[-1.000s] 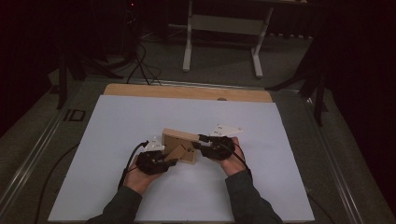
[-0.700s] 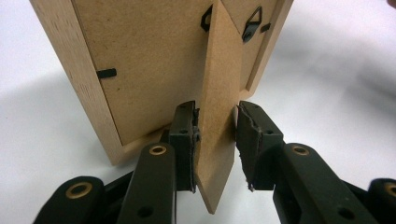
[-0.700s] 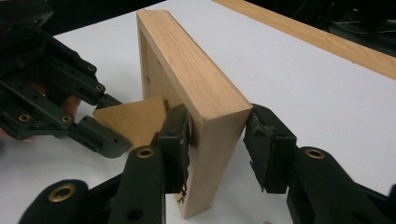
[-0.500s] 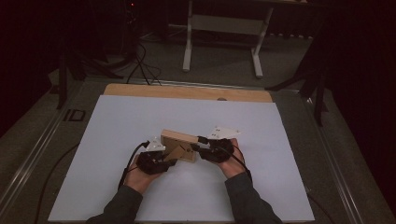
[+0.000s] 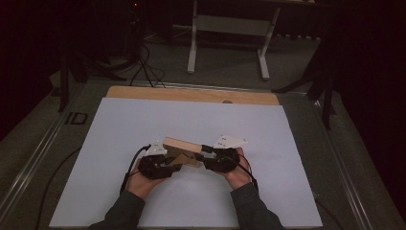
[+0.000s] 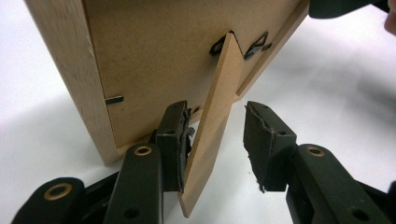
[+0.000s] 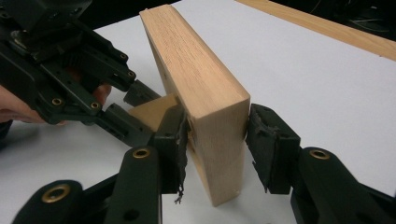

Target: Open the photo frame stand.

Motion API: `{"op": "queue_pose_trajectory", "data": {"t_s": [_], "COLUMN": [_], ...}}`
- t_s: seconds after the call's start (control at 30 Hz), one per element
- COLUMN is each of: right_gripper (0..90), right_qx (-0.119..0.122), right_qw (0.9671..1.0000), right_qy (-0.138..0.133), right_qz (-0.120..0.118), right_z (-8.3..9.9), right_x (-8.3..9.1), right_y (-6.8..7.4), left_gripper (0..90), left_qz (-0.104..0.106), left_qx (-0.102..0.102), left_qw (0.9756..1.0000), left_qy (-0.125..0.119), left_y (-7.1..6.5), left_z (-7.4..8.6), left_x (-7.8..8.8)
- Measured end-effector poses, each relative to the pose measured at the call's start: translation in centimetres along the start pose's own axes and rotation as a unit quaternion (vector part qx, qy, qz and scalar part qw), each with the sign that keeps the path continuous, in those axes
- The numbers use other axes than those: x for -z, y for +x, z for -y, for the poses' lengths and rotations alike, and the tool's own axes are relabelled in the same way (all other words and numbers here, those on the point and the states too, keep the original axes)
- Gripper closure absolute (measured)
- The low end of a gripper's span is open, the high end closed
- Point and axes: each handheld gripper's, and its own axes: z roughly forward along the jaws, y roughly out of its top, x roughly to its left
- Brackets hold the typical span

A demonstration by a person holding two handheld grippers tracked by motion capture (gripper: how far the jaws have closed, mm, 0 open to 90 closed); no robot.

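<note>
left gripper: jaws just been opening, releasing frame stand, spread
right gripper: pinching picture frame edge
next: standing frame upright

My left gripper sits at the left end of the picture frame, my right gripper at its right end, both on the near side. The frame stands on the white sheet, near the sheet's middle. Its fold-out stand lies between my left jaws, against one pad. A wooden board lies behind the sheet.
</note>
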Motion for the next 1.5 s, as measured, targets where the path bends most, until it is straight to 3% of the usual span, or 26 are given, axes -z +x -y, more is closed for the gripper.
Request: {"op": "queue_pose_trajectory", "data": {"t_s": [0.17,0.47,0.9,1.13,1.5], "right_gripper": [56.6,53.5,45.0,42.3,41.9], "right_qx": [-0.006,0.003,0.023,0.022,0.019], "right_qw": [0.9999,0.9995,0.9983,0.9987,0.9987], "right_qy": [0.001,0.008,0.027,0.012,-0.007], "right_qz": [-0.013,-0.032,-0.046,-0.045,-0.047], "right_z": [0.3,0.6,0.8,0.6,0.2], "right_x": [0.2,0.5,0.6,1.0,1.8], "right_y": [0.2,0.9,1.6,1.8,1.5], "left_gripper": [61.5,62.4,62.1,60.2,59.0], "left_qz": [0.028,0.043,0.032,0.018,0.007], "left_qx": [0.027,0.036,0.044,0.038,0.038], "left_qw": [0.9992,0.9984,0.9985,0.9991,0.9989], "left_qy": [-0.008,-0.009,-0.004,-0.006,-0.028], "left_y": [0.4,0.4,0.4,0.2,0.1], "left_z": [0.3,0.8,1.9,2.4,2.4], "left_x": [0.2,0.7,1.4,2.0,2.9]}}
